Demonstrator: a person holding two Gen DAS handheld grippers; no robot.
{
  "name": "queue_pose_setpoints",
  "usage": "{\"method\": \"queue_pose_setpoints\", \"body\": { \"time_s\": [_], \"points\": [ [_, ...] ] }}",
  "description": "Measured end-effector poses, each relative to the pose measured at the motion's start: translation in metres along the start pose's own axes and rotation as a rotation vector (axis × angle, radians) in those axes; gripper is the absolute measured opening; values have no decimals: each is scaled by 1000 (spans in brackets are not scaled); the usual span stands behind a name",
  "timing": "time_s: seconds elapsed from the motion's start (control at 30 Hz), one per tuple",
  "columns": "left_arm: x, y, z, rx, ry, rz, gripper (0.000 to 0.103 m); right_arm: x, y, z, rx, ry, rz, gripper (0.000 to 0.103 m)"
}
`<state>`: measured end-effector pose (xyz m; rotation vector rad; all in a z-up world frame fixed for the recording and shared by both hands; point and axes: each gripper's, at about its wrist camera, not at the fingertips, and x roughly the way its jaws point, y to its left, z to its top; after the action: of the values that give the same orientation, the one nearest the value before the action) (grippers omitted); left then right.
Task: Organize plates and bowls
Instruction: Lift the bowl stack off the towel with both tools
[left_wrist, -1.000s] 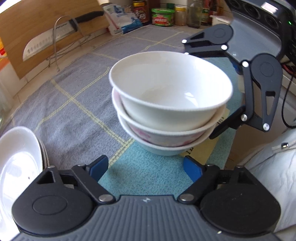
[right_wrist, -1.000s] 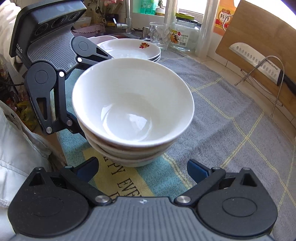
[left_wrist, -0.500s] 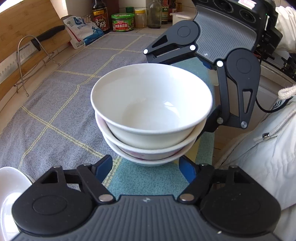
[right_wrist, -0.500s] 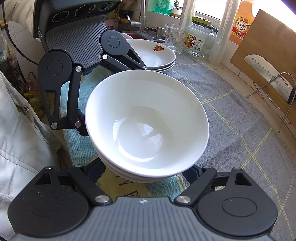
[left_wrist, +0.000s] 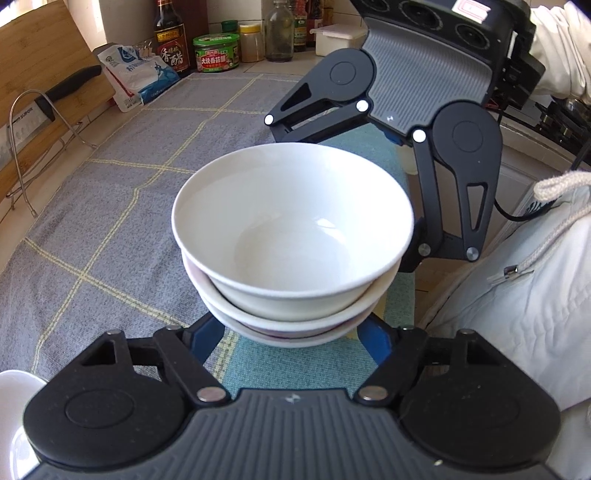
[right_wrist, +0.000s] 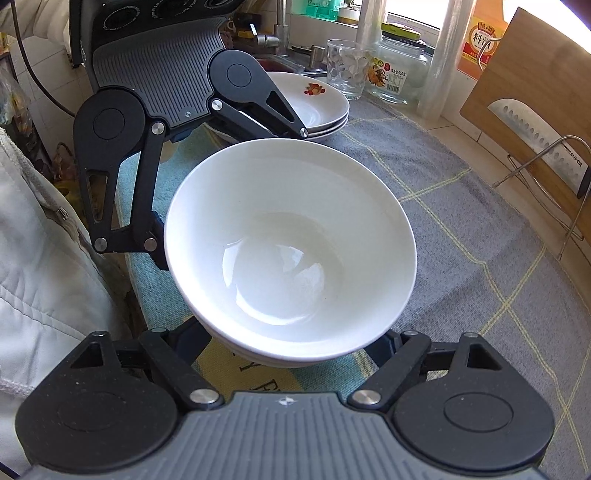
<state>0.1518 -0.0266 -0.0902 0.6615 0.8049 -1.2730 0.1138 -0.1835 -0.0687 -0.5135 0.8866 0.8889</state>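
Observation:
A stack of three white bowls (left_wrist: 291, 236) stands on the grey checked cloth (left_wrist: 122, 206); it also shows in the right wrist view (right_wrist: 290, 251). My left gripper (left_wrist: 291, 338) is wide open with its blue-padded fingers on either side of the stack's base. My right gripper (right_wrist: 286, 345) is wide open and straddles the stack from the opposite side. The bowls hide both grippers' fingertips. A pile of white plates (right_wrist: 314, 103) with a red flower print sits behind the left gripper's body.
A knife on a wire rack leans on a wooden board (left_wrist: 33, 99). Sauce bottles and jars (left_wrist: 216, 51) line the back. A glass (right_wrist: 345, 68) and a jar (right_wrist: 400, 72) stand by the window. A plate's edge (left_wrist: 14, 406) shows at lower left.
Both grippers have moved in toward the bowl stack from opposite sides, so their open fingers now flank its base. The stack has stayed in place on the cloth.

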Motion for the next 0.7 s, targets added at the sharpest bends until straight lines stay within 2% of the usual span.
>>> {"method": "queue_pose_setpoints", "body": {
  "time_s": [0.27,0.7],
  "points": [
    [5,5,4,6,11,-23,78,1,-1,1,14,7,4,89],
    [9,5,6,12,27,-20,78,0,-2,0,19,7,7,89]
  ]
}}
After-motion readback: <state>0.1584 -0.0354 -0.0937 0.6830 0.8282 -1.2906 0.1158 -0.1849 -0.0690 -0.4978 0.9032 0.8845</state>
